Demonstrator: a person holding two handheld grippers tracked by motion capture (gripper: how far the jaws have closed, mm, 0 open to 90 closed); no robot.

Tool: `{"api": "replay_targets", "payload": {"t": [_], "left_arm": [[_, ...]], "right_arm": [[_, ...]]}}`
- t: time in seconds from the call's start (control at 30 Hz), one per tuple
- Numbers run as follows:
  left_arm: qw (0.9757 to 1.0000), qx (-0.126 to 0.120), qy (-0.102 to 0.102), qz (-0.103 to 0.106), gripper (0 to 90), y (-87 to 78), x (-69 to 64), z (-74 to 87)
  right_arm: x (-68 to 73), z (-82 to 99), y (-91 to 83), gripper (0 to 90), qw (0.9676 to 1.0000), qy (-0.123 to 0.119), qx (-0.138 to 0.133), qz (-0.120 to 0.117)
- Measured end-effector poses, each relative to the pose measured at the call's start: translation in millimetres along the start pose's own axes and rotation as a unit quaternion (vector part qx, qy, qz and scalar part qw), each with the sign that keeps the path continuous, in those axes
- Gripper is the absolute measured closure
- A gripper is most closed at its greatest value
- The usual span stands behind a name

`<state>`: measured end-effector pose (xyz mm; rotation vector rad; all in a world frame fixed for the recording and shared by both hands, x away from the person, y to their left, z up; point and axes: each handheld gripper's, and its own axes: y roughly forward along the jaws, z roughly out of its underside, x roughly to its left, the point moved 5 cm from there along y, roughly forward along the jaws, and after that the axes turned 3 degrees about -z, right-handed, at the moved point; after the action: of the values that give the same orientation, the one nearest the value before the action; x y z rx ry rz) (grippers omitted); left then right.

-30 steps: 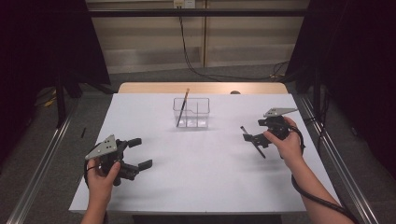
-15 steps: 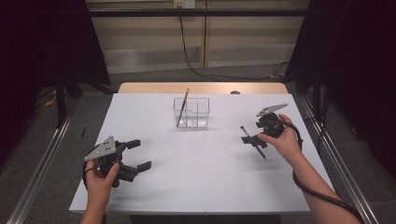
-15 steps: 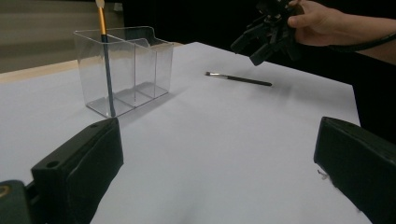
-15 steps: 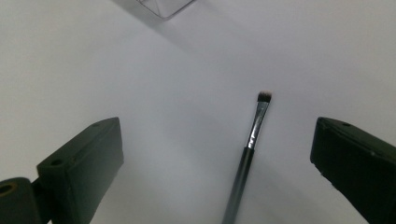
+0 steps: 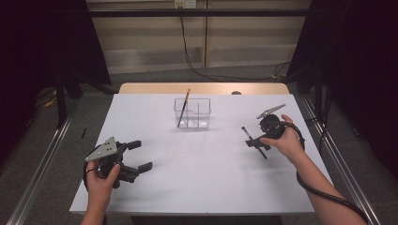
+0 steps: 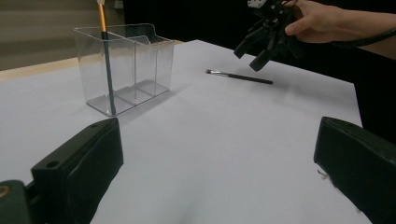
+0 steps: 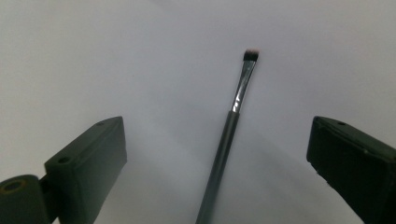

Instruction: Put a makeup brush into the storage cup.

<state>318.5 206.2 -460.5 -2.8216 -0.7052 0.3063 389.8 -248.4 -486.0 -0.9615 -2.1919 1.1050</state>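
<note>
Both grippers are chunky black plastic, the left gripper (image 5: 139,155) and right gripper (image 5: 252,139) each topped with a grey three-cornered plate. Jaws are blocky black pads with a small round hole near the tip. A black cable (image 5: 324,192) trails off the right one, and both forearms are bare, no sleeves.

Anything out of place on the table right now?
One black brush lies loose on the white table, under the open right gripper, while the orange-handled brush stands in the clear organizer. Nothing spilled or damaged.
</note>
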Motion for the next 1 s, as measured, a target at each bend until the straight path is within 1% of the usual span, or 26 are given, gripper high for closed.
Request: {"api": "replay_targets", "payload": {"t": [0.07,0.1,0.13,0.27,0.33,0.4,0.43,0.47,0.53,0.57,0.6,0.63,0.67,0.73,0.87,0.93,0.97,1.0], "left_arm": [[1.0000,0.000,0.002,-0.001,1.4,-0.3,0.1,-0.1],[1.0000,0.000,0.001,-0.001,1.4,-0.4,0.0,0.0],[1.0000,0.001,0.000,0.000,1.4,-0.4,0.0,0.2],[1.0000,0.002,-0.003,0.001,1.3,-0.8,0.7,0.9],[1.0000,0.001,-0.004,0.001,1.4,-1.1,0.9,0.7],[1.0000,0.001,-0.003,0.001,1.4,-1.1,1.0,0.7],[1.0000,0.000,-0.003,0.002,1.4,-1.1,1.0,0.7],[1.0000,0.000,-0.004,0.002,1.3,-1.2,1.0,0.8],[1.0000,0.001,-0.005,0.002,1.4,-1.3,1.5,1.4],[1.0000,0.000,-0.004,0.003,1.4,-1.4,1.9,1.6],[1.0000,-0.001,-0.006,0.001,1.4,-1.6,2.0,1.7],[1.0000,-0.002,-0.008,0.000,1.4,-1.6,1.9,1.6],[1.0000,-0.001,-0.008,0.001,1.4,-2.1,1.9,1.5],[1.0000,-0.003,-0.007,-0.001,1.4,-2.4,2.0,1.3],[1.0000,-0.001,-0.008,0.002,1.3,-1.9,1.8,1.8],[1.0000,0.000,-0.006,0.002,1.4,-1.5,1.9,1.8],[1.0000,-0.001,-0.007,0.002,1.4,-1.4,1.7,1.6],[1.0000,-0.001,-0.007,0.002,1.4,-1.4,1.7,1.6]], "right_arm": [[-0.3,1.1,-0.1,7.4,0.9999,0.002,0.010,0.002],[-0.6,1.2,0.1,7.8,0.9999,-0.003,0.013,0.004],[-0.7,1.3,0.1,8.0,0.9998,-0.003,0.016,0.007],[1.6,2.1,0.9,10.9,0.9995,0.012,0.030,0.005],[1.1,2.3,1.3,12.0,0.9992,0.004,0.039,0.007],[0.7,1.2,1.0,13.2,0.9991,0.000,0.041,0.015],[0.1,0.4,0.7,14.9,0.9989,-0.004,0.041,0.022],[-0.4,-0.4,-0.1,17.0,0.9987,-0.011,0.042,0.024],[-0.5,-1.4,-0.3,17.8,0.9988,-0.012,0.042,0.021],[0.0,-1.6,-0.5,19.6,0.9988,-0.008,0.045,0.018],[-0.2,-1.9,-0.4,21.4,0.9987,-0.012,0.048,0.015],[0.3,-1.6,-0.4,21.9,0.9984,-0.009,0.054,0.015],[0.1,-1.4,-0.1,23.7,0.9980,-0.012,0.059,0.018],[0.5,-0.8,0.9,25.1,0.9977,-0.011,0.065,0.015],[1.4,1.4,1.7,35.0,0.9969,-0.001,0.078,0.010],[2.2,2.1,2.4,37.9,0.9968,0.006,0.080,0.006],[3.1,2.2,2.7,39.6,0.9968,0.011,0.079,0.001],[3.3,2.2,2.8,43.1,0.9969,0.006,0.078,-0.001]]}}
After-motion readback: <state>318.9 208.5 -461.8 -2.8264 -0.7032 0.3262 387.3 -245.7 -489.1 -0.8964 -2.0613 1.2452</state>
